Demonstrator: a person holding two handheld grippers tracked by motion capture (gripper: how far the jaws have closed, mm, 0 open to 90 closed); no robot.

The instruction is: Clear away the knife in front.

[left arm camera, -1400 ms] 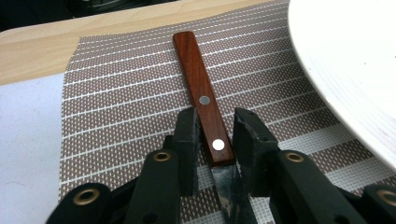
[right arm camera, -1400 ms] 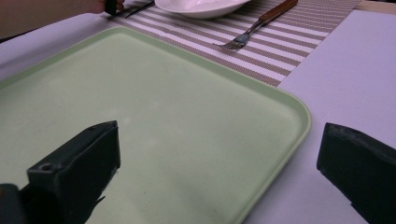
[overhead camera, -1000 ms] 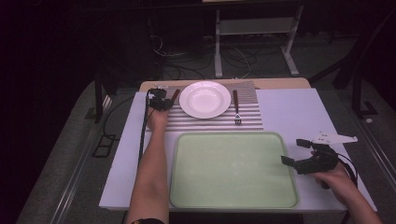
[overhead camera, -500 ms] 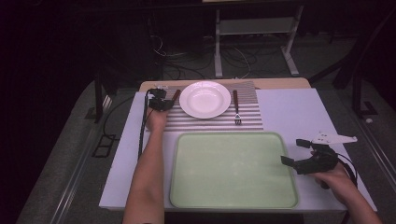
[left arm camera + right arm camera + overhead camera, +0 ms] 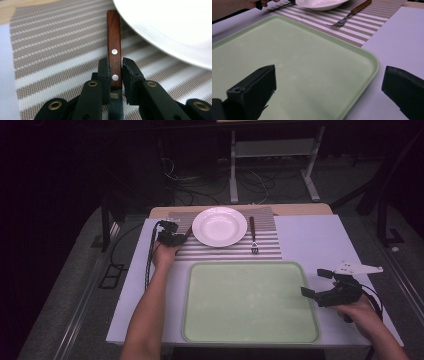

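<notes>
A wooden-handled knife (image 5: 114,47) lies on the striped placemat (image 5: 50,50), just left of the white plate (image 5: 175,30). My left gripper (image 5: 115,62) is shut on the lower end of its handle, and the blade runs back under the jaws. In the high view the left gripper (image 5: 172,237) sits at the mat's left end beside the plate (image 5: 220,226). A fork (image 5: 253,237) lies to the right of the plate. My right gripper (image 5: 312,282) stands open at the right rim of the pale green tray (image 5: 250,300), with nothing between its fingers (image 5: 254,85).
The tray (image 5: 299,62) lies bare at the front of the white table cover (image 5: 310,235). Beyond the table's far edge stand a metal stand and loose cables on the dark floor. A black cable trails from the left gripper off the left edge.
</notes>
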